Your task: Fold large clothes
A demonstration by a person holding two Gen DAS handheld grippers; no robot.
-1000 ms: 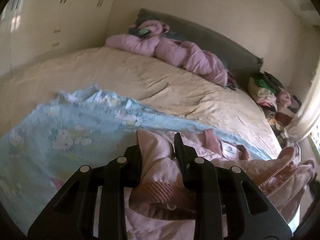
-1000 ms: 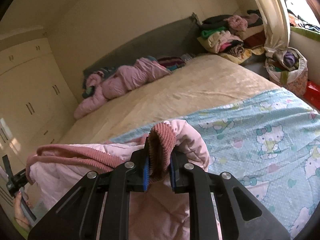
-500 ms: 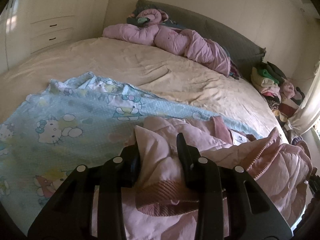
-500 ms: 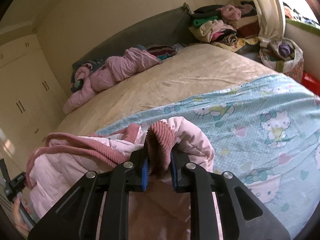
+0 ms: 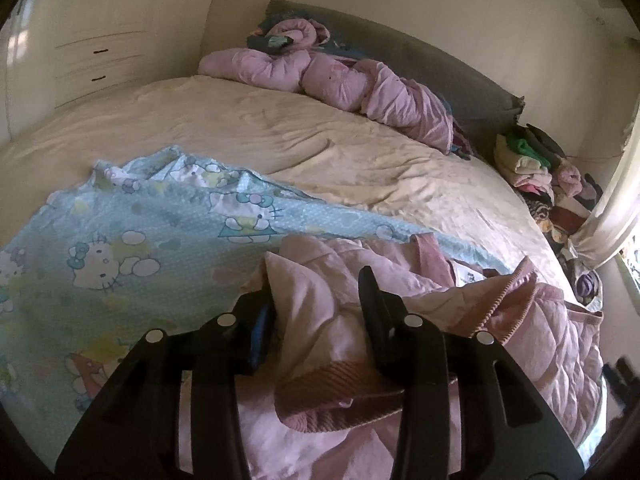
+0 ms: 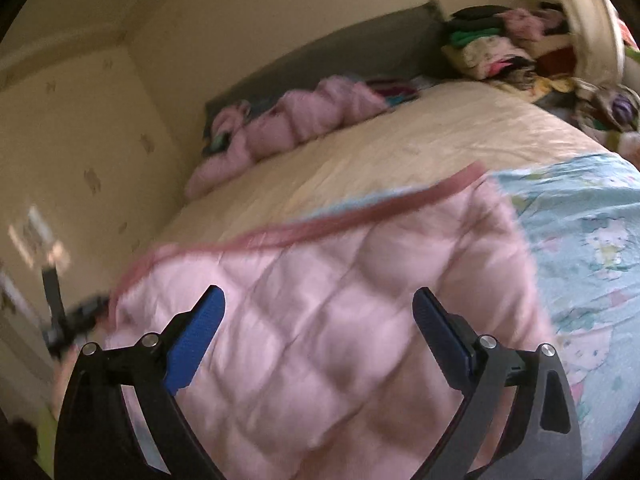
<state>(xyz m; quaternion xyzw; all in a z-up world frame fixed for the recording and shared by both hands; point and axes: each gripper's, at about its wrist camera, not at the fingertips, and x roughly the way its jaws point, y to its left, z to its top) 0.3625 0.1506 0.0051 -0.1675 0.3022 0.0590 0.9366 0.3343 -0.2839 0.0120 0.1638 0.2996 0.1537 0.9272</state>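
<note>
A pink quilted jacket (image 5: 400, 304) with darker ribbed trim lies on the blue cartoon-print sheet (image 5: 132, 240) at the near edge of the bed. My left gripper (image 5: 316, 292) has its jaws parted around a bunched fold of the jacket, a ribbed cuff (image 5: 344, 392) lying between them. My right gripper (image 6: 318, 308) is wide open and empty, just above the jacket's quilted panel (image 6: 328, 320), whose ribbed hem (image 6: 360, 216) runs across behind it. The right wrist view is motion-blurred.
The bed has a beige cover (image 5: 280, 128). A rolled pink duvet (image 5: 328, 80) lies against the grey headboard (image 5: 440, 64). A pile of clothes (image 5: 536, 168) sits by the far right side, near a curtain (image 5: 616, 208). White wardrobes (image 5: 92, 40) line the left wall.
My right gripper has let go of the ribbed cuff and opened wide; the jacket has dropped flatter onto the sheet. My left gripper's jaws have spread a little around the fold.
</note>
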